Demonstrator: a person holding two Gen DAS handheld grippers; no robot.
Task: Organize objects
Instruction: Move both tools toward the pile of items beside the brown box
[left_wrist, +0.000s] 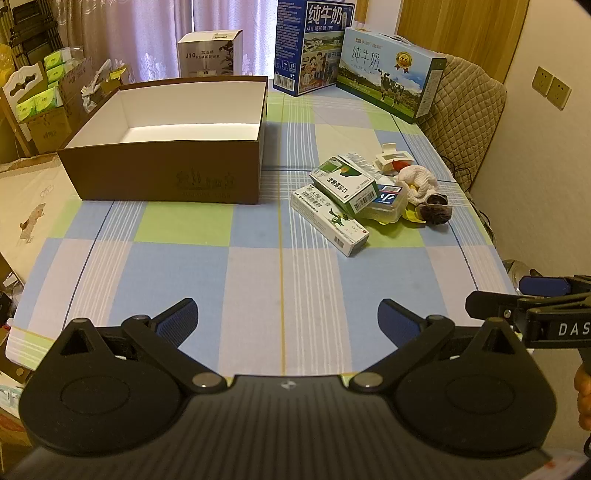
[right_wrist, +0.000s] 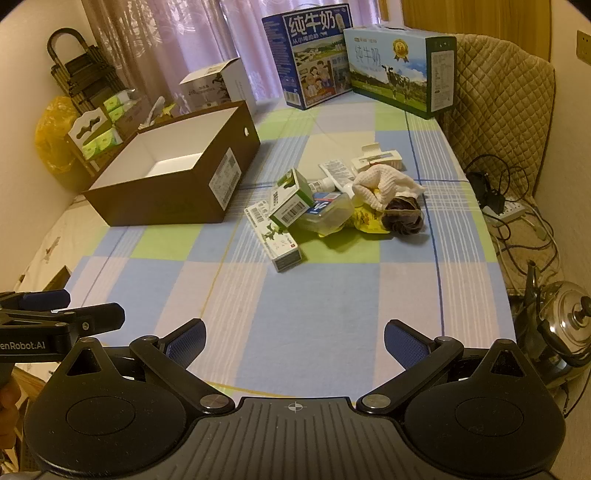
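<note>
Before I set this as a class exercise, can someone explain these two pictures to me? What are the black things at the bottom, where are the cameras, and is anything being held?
There is no robot here: a person holds a two-finger gripper in each hand, with a camera on each looking forward along its fingers. One picture comes from the left gripper, the other from the right gripper. The black shapes are those grippers, and each also shows at the edge of the other's picture. Both are open and hold nothing. On the checked tablecloth stands an empty brown box. Beside it lies a pile of small cartons, a clear tub and a doll. Two milk cartons stand at the far end.
</note>
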